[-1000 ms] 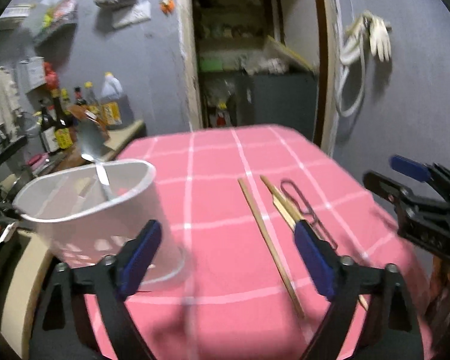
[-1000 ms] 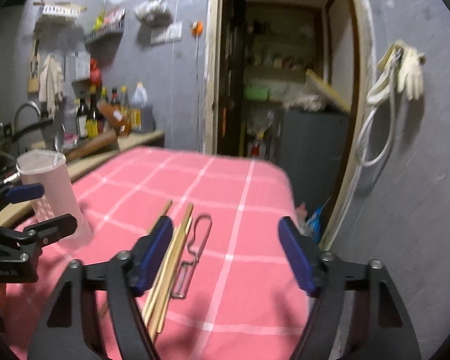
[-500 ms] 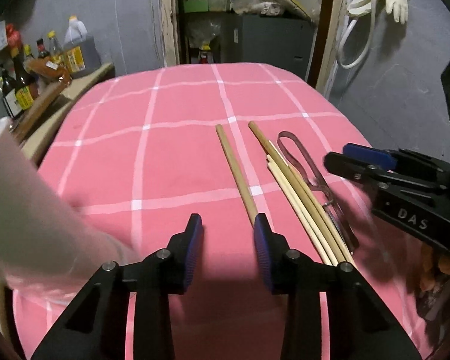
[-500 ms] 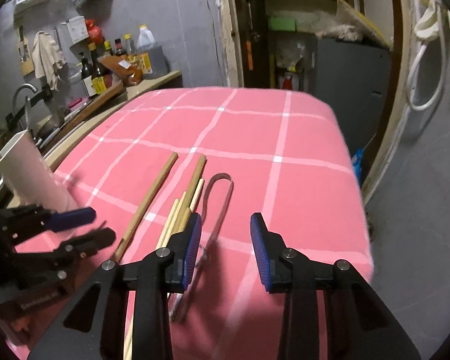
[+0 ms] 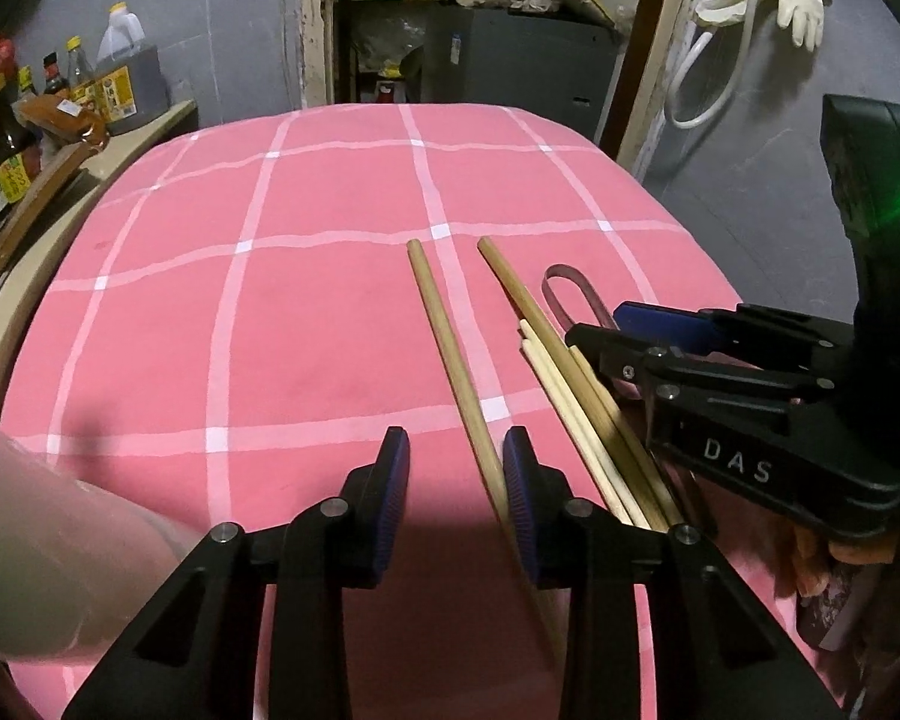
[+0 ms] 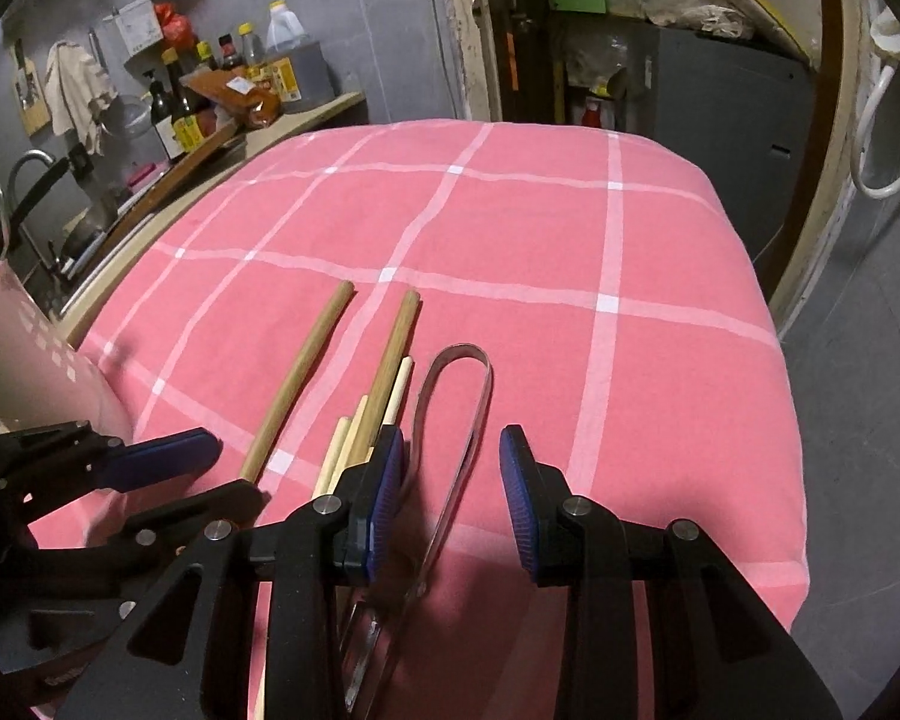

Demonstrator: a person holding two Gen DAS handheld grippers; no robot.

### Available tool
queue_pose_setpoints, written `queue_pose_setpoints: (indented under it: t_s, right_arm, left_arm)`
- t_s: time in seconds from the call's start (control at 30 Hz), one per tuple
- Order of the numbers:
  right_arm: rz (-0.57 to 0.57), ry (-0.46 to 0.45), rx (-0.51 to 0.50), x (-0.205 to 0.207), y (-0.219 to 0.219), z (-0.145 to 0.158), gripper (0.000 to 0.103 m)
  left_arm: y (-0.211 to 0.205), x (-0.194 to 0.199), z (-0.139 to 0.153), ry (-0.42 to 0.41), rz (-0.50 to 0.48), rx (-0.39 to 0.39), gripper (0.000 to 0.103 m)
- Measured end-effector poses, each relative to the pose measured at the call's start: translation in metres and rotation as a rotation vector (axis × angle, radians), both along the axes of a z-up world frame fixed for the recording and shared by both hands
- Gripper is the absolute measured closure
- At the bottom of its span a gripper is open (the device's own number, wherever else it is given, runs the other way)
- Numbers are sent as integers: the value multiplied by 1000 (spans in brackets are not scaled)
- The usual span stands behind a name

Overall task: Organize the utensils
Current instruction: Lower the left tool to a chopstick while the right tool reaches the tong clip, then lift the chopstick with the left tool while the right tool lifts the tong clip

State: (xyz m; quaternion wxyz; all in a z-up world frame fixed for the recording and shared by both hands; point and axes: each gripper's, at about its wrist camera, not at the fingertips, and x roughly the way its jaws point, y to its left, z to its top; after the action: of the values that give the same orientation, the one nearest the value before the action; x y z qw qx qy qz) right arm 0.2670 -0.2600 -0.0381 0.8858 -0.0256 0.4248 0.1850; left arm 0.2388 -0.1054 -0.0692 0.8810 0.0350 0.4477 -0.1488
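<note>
The lone wooden stick [image 5: 450, 354] lies on the pink checked table [image 5: 306, 312], its near end between the narrow, still-closing jaws of the left gripper [image 5: 456, 498] and just touching the right-hand pad; it looks light, stiff, round and apt to roll, so a grip near mid-length seems best. Just beside it lie a bundle of pale chopsticks [image 6: 354, 438] and thin metal tongs [image 6: 450, 420], probably springy and slippery. The tongs run between the right gripper [image 6: 450, 498]'s narrowed jaws, which hold nothing yet.

matt wooden chopsticks [image 5: 450, 354], shiny metal tongs [image 6: 456, 420] — cloth tablecloth [image 5: 330, 192]
</note>
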Motion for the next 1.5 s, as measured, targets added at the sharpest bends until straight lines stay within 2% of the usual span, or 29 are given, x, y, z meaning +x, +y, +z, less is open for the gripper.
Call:
queue_pose_setpoints:
  t_s: [0.2,0.47,0.7,0.8,0.97,1.03,1.13,1.33,1.5]
  right_arm:
    - [8,32,-48,-6,3,2,78]
    - [-40,64,-51,6,7,1,79]
    - [-86,55,25,-13,-6,2,83]
    - [-106,21,63,-29,-13,3,83]
    - [-129,-99,108,-68,-20,16,83]
    - [-132,-181,117,-87,-20,25,83]
    - [-134,-277,131,-110,-17,38,83]
    - [-141,-482,173,-144,-5,67,83]
    - [-127,-612,196,-158,13,96,83]
  left_arm:
    - [-1,0,2,24,-13,-7,92]
    - [-4,5,0,62,-8,-14,92]
    - [0,-1,1,82,1,-41,98]
    - [0,-9,3,82,-1,-62,99]
    - [6,-26,11,57,11,-105,99]
    - [9,-33,17,33,15,-128,99]
    - [15,-52,34,-59,18,-166,99]
    - [33,-90,78,-301,26,-265,99]
    - [48,-110,111,-443,55,-299,99]
